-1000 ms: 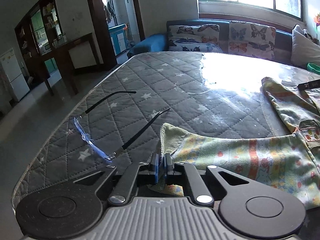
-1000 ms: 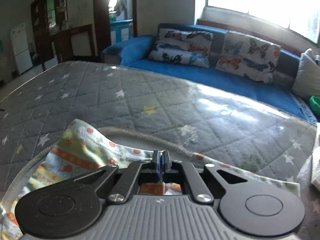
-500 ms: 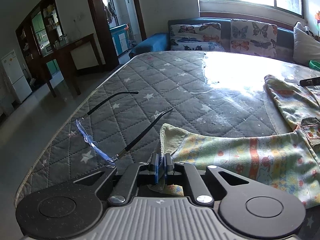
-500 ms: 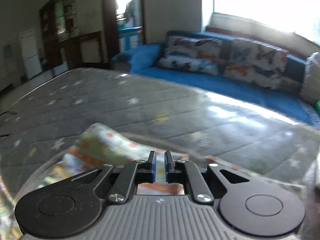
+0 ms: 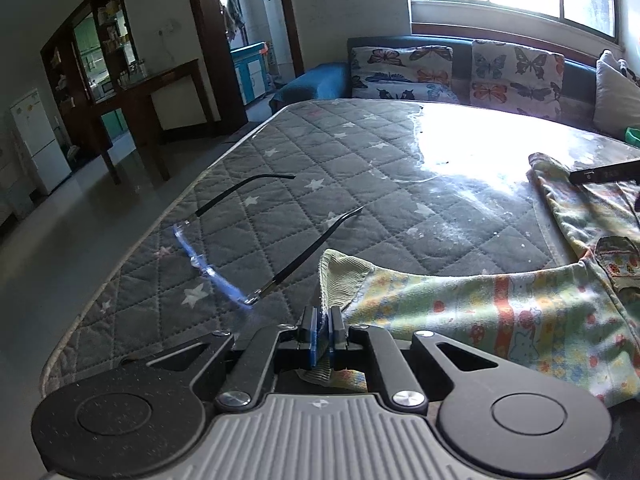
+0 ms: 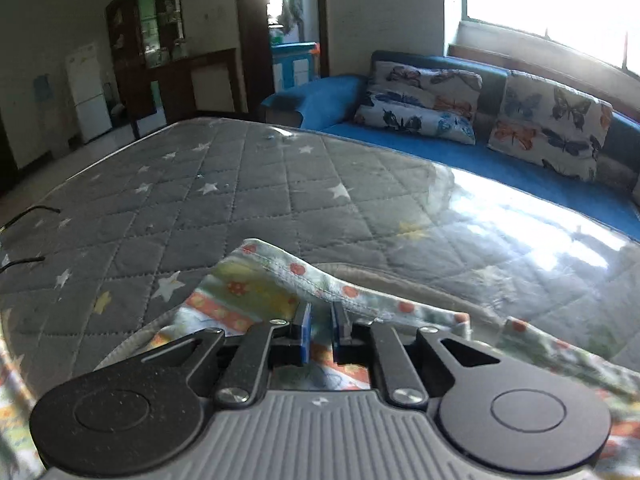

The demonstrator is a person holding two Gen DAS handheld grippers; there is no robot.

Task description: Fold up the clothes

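A small patterned child's garment (image 5: 500, 312), pale green and yellow with orange stripes, lies spread on the grey star-quilted mattress (image 5: 360, 168). My left gripper (image 5: 322, 320) is shut on the garment's ribbed cuff at its left end. In the right wrist view the same garment (image 6: 256, 284) lies under my right gripper (image 6: 320, 320), whose jaws stand slightly apart over a raised fold of cloth. The tip of the right gripper shows at the far right of the left wrist view (image 5: 604, 172), above the garment's other end.
A pair of rimless glasses (image 5: 224, 260) with thin dark arms lies open on the mattress just left of the cuff, near the mattress's left edge. A blue sofa with butterfly cushions (image 6: 424, 100) runs along the far side. A green object (image 5: 632, 134) sits at the far right.
My right gripper has opened and let go of the garment's fold, which now rests loose between its jaws. My left gripper stays shut on the cuff, shifted slightly.
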